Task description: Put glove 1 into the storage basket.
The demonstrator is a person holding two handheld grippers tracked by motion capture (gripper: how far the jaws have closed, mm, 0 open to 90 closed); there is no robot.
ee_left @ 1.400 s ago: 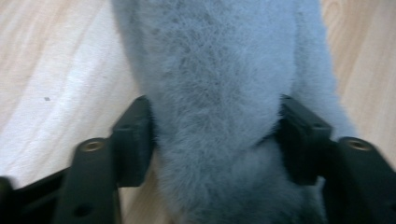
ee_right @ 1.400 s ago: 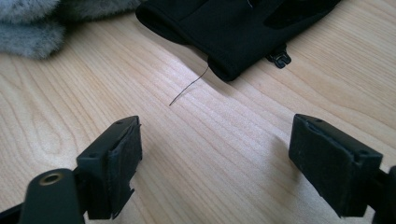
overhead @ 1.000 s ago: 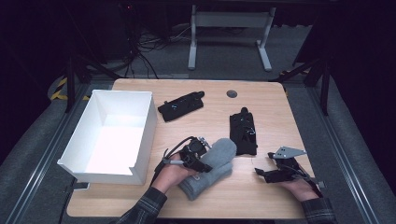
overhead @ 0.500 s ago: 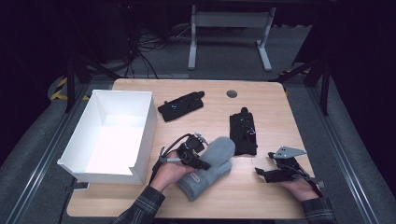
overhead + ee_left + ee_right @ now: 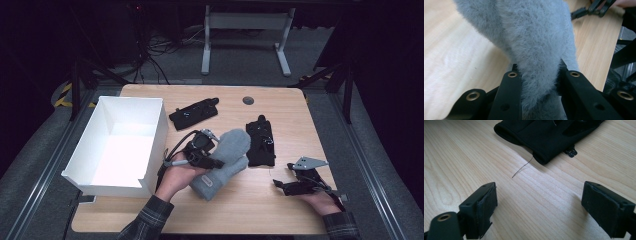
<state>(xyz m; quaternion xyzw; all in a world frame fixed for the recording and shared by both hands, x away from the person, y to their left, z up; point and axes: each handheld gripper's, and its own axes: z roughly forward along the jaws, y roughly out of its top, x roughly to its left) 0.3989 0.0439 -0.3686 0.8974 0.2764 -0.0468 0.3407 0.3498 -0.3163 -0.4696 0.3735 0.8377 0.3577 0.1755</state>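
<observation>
At the left of the light wooden table (image 5: 260, 200) stands an open white rectangular box (image 5: 122, 145), its near corner just beside the person's left hand (image 5: 175, 177). That hand holds the left gripper (image 5: 212, 161), whose 2 black jaws are clenched on a fuzzy grey fleece mitten (image 5: 225, 160); in the left gripper view the fleece (image 5: 534, 45) bulges up between the jaws and hides their tips. The mitten lies diagonally near the table's middle, cuff toward the front edge. Behind it, a flat black glove (image 5: 194, 113) lies aslant near the box's far corner. To the mitten's right, almost touching it, lies a second black glove (image 5: 260, 142), lengthwise. A small dark round disc (image 5: 248, 100) sits near the far edge. At the front right, the right gripper (image 5: 281, 186) rests low over bare wood, jaws spread wide, holding nothing; in its own view the glove's cuff (image 5: 544, 135) lies ahead, with a loose thread (image 5: 522, 167).
</observation>
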